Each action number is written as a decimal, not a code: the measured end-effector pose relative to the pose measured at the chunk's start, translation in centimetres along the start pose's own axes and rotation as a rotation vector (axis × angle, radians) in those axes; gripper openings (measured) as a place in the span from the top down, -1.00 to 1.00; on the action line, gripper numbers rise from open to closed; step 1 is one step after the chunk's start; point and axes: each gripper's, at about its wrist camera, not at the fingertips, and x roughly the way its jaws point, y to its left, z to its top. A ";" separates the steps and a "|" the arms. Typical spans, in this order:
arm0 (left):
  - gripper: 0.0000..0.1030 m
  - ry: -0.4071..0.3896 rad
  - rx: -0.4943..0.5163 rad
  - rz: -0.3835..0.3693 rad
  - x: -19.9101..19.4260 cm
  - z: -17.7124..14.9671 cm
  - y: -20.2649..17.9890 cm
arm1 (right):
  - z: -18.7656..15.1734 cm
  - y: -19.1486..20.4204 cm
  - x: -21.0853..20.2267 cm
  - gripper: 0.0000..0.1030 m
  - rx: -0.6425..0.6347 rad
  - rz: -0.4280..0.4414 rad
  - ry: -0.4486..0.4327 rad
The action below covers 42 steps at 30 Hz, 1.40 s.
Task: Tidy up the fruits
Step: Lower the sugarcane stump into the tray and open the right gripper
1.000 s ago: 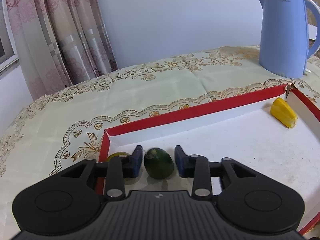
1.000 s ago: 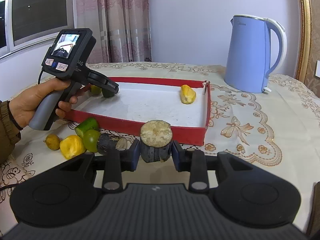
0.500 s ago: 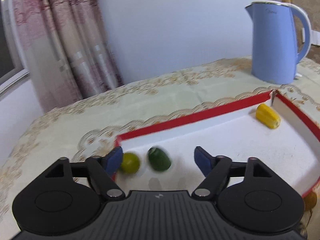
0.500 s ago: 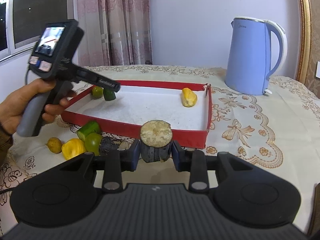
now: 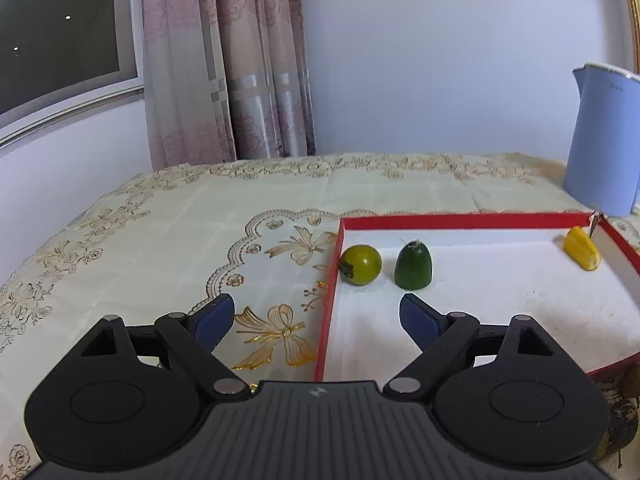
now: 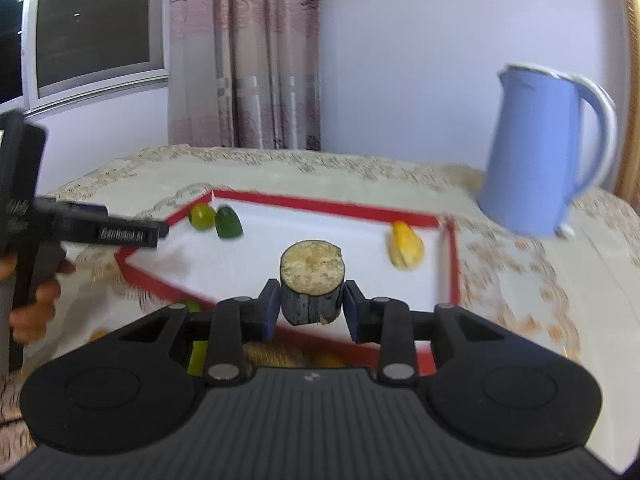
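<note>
the right gripper [image 6: 308,312] fingers pinch a dark stub [image 6: 312,286] by its bark-like sides; it looks stiff, light and unlikely to slip. the left gripper [image 5: 316,320] fingers have just been opening and stand spread, nothing between them.

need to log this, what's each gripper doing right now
left gripper: open, jaws just widened, nothing between them.
right gripper: shut on the dark stump piece.

Probably a home: curtains [image 5: 224,60], embroidered tablecloth [image 5: 160,232], kettle [image 6: 536,152].

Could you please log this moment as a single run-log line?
left gripper: open, jaws just opened, empty | right gripper: shut on dark stump piece | red tray: holds green fruit, lime, yellow fruit
</note>
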 end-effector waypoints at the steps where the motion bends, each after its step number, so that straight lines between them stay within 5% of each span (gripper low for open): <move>1: -0.75 -0.009 0.000 0.001 -0.2 -0.2 0.2 | 0.7 0.1 0.7 0.39 -0.004 0.010 -0.003; 6: -0.93 -0.019 0.015 -0.013 -0.3 -0.3 -0.2 | 2.1 0.4 3.6 0.39 0.020 0.028 -0.034; 24: -0.96 -0.026 0.024 -0.089 -0.9 -0.5 -0.6 | 0.2 -0.3 5.2 0.39 0.038 -0.011 0.018; 42: -0.96 -0.014 0.070 -0.022 -0.5 -0.8 -1.1 | 3.0 -1.1 9.8 0.39 -0.029 -0.095 0.129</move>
